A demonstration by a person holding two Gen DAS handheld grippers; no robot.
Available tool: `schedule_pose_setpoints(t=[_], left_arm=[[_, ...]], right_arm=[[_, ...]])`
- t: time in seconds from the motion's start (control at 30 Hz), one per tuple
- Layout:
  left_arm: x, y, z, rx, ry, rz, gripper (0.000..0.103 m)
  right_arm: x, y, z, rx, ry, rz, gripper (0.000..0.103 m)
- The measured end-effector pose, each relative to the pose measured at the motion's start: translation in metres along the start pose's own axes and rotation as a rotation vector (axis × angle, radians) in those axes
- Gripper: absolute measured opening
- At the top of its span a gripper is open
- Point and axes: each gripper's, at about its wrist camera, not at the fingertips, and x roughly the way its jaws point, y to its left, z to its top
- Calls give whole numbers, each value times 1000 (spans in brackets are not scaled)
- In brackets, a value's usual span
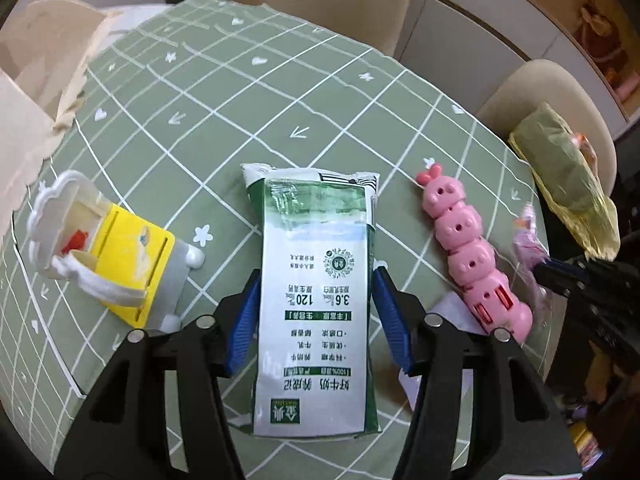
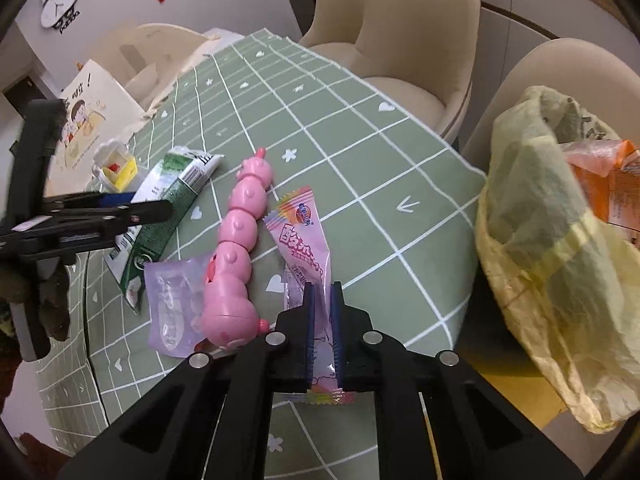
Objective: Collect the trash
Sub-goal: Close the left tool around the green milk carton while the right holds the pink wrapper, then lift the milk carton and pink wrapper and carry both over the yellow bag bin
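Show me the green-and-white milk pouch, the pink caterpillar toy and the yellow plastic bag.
Green-and-white milk pouch (image 1: 316,280), left wrist view, printed middle.
Pink caterpillar toy (image 2: 236,256), right wrist view, middle segment.
Yellow plastic bag (image 2: 560,280), right wrist view, crumpled side.

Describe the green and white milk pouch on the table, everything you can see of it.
The milk pouch is a flat, glossy plastic bag, white on its face with green edges and green printed text and a round emblem. Its far end is torn open and crinkled. It lies flat on the green checked tablecloth, between a yellow toy and a pink caterpillar toy. The left gripper straddles it, blue pads at either long edge; whether they press it is unclear.
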Motion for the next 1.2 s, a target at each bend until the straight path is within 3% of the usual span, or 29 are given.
schedule_pose_setpoints(t=[0.13, 0.2, 0.43, 0.57, 0.73, 0.87, 1.0, 1.2], left_arm=[[0, 4, -1, -57, 19, -25, 52], [-5, 11, -8, -103, 31, -74, 51], [-48, 35, -81, -231, -9, -163, 50], [-62, 44, -117, -267, -18, -154, 50], [-85, 57, -135, -323, -75, -152, 50], [-124, 58, -129, -307, -194, -151, 50], [-172, 57, -113, -286, -362, -149, 50], [-250, 22, -81, -251, -619, -160, 50]], right_arm=[[-12, 2, -2, -2, -23, 0, 9], [-16, 4, -3, -10, -30, -3, 9], [-32, 11, -12, -9, -53, 5, 9], [-43, 19, -16, -29, -66, 4, 9], [-65, 33, -15, -49, -107, 5, 9], [-98, 48, -10, -91, -171, 1, 9], [-137, 58, -3, -136, -250, -2, 9], [-196, 56, 14, -207, -351, -9, 9]])
